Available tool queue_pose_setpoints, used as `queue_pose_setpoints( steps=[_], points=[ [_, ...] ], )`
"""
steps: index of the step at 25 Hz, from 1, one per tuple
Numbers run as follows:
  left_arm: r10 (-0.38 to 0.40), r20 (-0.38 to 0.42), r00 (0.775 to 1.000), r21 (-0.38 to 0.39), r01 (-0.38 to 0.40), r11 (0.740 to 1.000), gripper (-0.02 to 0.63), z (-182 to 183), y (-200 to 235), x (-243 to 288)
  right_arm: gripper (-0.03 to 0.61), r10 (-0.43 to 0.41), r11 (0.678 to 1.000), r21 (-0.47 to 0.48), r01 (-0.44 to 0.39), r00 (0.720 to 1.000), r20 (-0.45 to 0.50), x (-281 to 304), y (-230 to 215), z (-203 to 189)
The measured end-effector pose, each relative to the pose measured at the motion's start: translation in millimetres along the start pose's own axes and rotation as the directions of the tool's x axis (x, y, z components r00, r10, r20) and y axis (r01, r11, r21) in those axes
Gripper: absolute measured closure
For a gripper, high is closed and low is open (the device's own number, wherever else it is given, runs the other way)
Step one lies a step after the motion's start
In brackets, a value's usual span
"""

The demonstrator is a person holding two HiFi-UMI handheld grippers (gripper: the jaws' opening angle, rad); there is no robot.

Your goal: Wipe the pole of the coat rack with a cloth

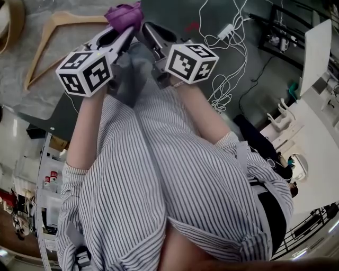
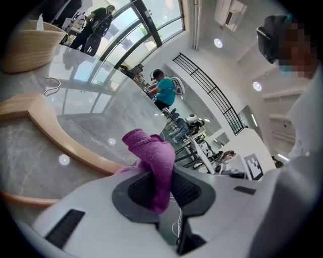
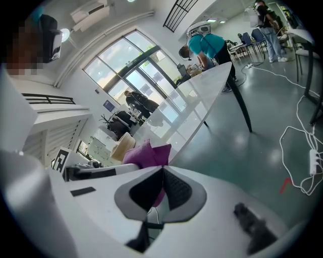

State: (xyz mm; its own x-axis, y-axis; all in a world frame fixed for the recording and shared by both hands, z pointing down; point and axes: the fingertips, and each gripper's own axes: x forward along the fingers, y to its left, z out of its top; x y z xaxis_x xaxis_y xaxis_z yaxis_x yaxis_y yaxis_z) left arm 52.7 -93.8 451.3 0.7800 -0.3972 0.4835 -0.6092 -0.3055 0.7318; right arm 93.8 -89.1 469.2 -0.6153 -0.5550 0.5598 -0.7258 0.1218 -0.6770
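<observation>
A purple cloth [image 1: 125, 16] is clamped at the tip of my left gripper [image 1: 126, 29], bunched up above the jaws. In the left gripper view the cloth [image 2: 154, 164] runs down between the two dark pads of the left gripper [image 2: 160, 176], which is shut on it. My right gripper [image 1: 146, 29] is held close beside it, to the right. In the right gripper view the right gripper [image 3: 162, 170] has its tips together, and the cloth [image 3: 146, 153] shows just beyond them. No coat rack or pole is in any view. Both grippers are held close to the person's striped shirt [image 1: 159, 180].
A wooden hanger [image 1: 50, 32] lies on the grey marble table [image 1: 32, 95], also seen as the hanger [image 2: 55, 136] near a woven basket [image 2: 25, 48]. White cables [image 1: 228, 47] trail over the floor at the right. A long white table [image 3: 202, 95] and several people stand farther off.
</observation>
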Motion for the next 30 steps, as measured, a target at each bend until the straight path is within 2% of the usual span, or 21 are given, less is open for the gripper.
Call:
queue_pose_setpoints(
  steps=[14,30],
  points=[
    [0.057,0.060,0.997,-0.030,-0.056,0.998,0.532,12.4,10.7,-16.4,0.563,0.051,0.997,-0.049,-0.053,0.998,-0.035,11.7,16.2,12.2],
    [0.118,0.118,0.986,-0.116,-0.104,0.988,0.532,20.6,29.6,-32.9,0.563,0.102,0.987,-0.110,-0.114,0.989,-0.112,29.7,28.6,28.7]
  ],
)
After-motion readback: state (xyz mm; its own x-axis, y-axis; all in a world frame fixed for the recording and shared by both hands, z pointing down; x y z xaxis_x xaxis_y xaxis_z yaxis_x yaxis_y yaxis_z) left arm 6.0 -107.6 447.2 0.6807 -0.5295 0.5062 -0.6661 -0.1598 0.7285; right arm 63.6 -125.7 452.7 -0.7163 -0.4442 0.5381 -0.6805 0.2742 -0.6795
